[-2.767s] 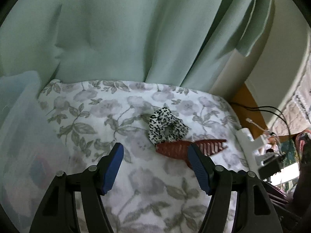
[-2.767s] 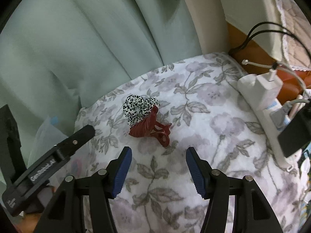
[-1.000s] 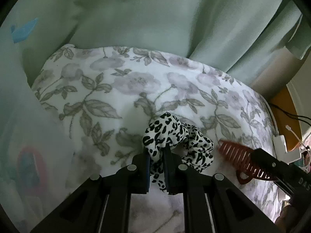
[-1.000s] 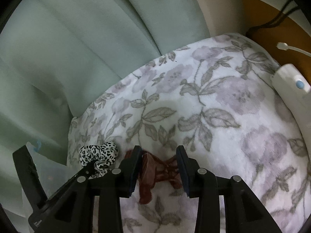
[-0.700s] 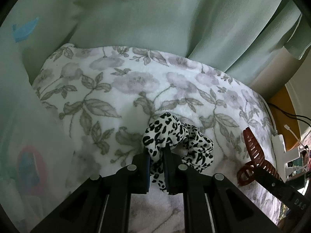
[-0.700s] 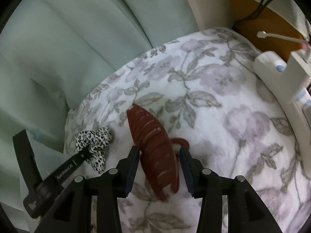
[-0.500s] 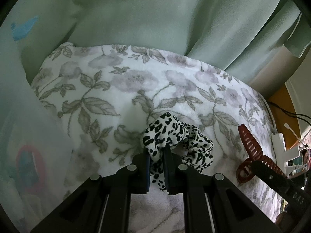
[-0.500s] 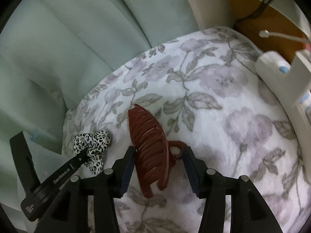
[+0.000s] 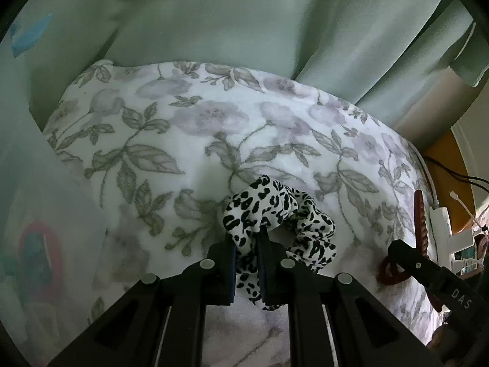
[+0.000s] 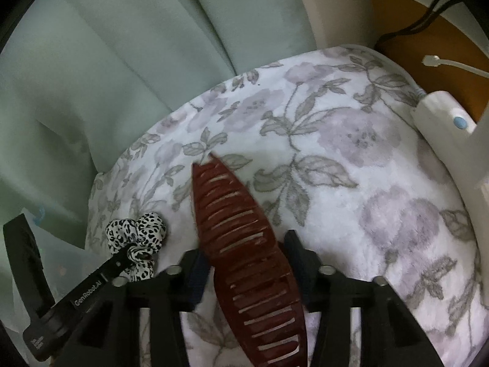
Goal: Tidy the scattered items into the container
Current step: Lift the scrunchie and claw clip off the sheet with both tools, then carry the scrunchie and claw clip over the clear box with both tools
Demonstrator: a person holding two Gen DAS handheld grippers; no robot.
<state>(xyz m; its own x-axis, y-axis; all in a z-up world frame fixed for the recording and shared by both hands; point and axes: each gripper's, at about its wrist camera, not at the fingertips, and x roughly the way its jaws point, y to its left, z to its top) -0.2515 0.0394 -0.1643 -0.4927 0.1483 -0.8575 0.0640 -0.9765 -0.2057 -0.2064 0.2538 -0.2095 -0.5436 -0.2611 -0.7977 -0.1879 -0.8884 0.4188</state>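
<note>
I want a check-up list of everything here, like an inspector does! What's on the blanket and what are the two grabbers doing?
Surface: flowered blanket, soft and rumpled.
Job's things: spotted scrunchie and dark red hair claw; cloudy plastic container at the left, with blurry coloured things inside.
Clutter: nothing seen on the blanket.
Grippers: left gripper shut on the scrunchie; right gripper closed around the hair claw, which sticks out forward.
Cables: white power strip beside the blanket, a loose white cable end, black cables behind.
Surroundings: pale green curtain behind; orange wooden surface at the right.
</note>
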